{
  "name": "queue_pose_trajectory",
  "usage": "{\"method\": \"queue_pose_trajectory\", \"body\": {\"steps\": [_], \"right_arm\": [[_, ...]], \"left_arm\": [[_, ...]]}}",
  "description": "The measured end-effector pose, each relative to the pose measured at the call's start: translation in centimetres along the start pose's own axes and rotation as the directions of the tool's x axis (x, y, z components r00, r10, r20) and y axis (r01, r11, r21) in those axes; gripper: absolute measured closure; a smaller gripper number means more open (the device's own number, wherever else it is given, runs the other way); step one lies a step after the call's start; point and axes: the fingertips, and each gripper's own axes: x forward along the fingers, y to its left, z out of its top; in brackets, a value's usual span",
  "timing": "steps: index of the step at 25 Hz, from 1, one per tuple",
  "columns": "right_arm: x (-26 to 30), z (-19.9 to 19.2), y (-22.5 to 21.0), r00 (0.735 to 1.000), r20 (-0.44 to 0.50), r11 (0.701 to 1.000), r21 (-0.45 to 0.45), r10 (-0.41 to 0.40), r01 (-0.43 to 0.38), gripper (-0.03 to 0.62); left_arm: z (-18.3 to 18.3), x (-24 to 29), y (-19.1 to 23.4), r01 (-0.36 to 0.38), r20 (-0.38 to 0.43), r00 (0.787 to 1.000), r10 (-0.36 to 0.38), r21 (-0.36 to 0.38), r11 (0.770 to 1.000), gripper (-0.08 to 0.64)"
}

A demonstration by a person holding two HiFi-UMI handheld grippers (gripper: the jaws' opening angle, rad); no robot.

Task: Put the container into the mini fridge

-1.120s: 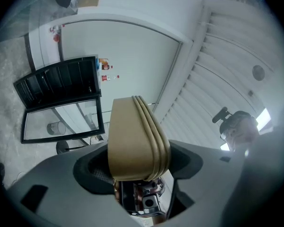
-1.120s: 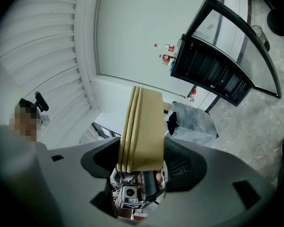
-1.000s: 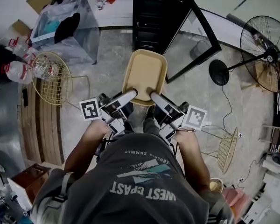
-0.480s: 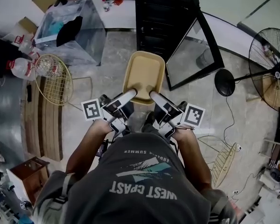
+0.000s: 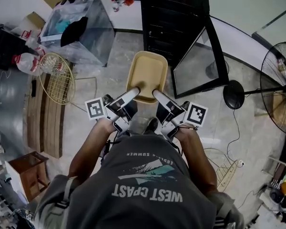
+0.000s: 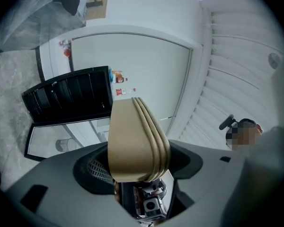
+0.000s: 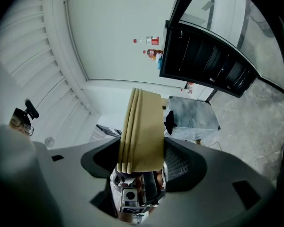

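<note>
Pale stone floor (image 5: 248, 128), crowded along its edges.
On it stand a black mini fridge (image 5: 174, 18) with its glass door (image 5: 200, 63) swung open, a clear plastic bin (image 5: 81, 32), a gold wire rack (image 5: 57, 78) and a pedestal fan (image 5: 281, 92).

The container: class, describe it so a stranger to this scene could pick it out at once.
Find the black mini fridge with its glass door open. Before it, the left tongs and right tongs hold the container by its near end. It is a smooth tan oblong tub, unlike the round wire basket nearby.
</note>
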Motion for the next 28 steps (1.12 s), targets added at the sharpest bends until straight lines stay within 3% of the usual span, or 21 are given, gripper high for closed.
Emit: {"method": "queue_pose_trajectory", "body": {"steps": [14, 28], "right_arm": [[0.4, 2.8, -3.5, 0.999, 0.039, 0.999, 0.052, -0.019, 0.017, 0.298], [3.8, 8.1, -8.8, 0.971, 0.210, 0.991, 0.098, -0.112, 0.093, 0.299]], "left_arm": [[1.4, 2.3, 3.7, -0.047, -0.006, 0.999, 0.047, -0.028, 0.998, 0.242], [6.3, 5.6, 10.3, -0.050, -0.133, 0.990, 0.035, -0.116, 0.992, 0.241]]}}
